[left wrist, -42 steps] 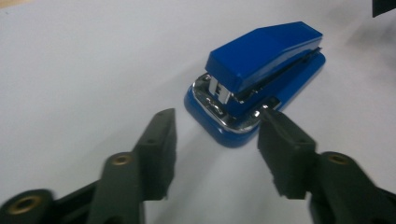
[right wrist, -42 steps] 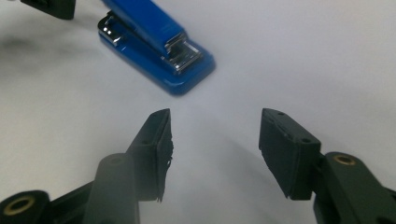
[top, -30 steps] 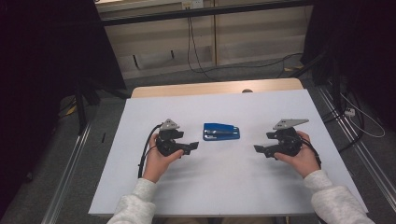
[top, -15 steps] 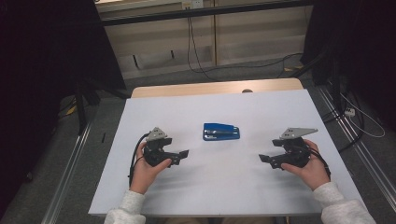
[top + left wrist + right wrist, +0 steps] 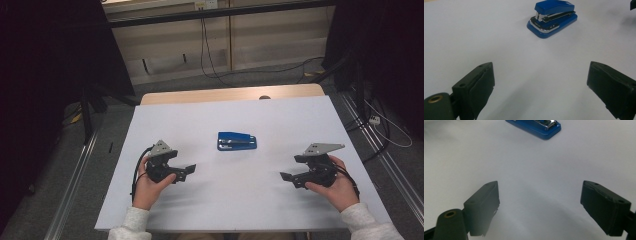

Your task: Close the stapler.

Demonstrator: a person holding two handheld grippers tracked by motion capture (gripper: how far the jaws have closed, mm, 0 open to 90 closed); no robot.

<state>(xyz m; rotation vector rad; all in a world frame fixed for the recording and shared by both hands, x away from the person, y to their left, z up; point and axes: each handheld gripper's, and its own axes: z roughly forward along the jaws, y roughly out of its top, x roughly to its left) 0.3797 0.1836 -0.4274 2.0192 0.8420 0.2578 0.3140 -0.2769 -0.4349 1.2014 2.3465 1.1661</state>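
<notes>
A blue metal-and-plastic stapler (image 5: pixel 237 141) lay on the white desk (image 5: pixel 225 200), well apart from the left tongs (image 5: pixel 187 171) and right tongs (image 5: pixel 286 177), both spread and empty.

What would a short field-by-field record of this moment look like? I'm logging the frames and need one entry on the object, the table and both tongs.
object: blue stapler, lying flat near the table's middle, untouched
surface: white table
left tongs: open, held low over the table, left of and nearer the person than the stapler
right tongs: open, held low over the table, right of the stapler
holding: nothing between either pair of jaws
contact with stapler: none, both tongs stand apart from it
</notes>
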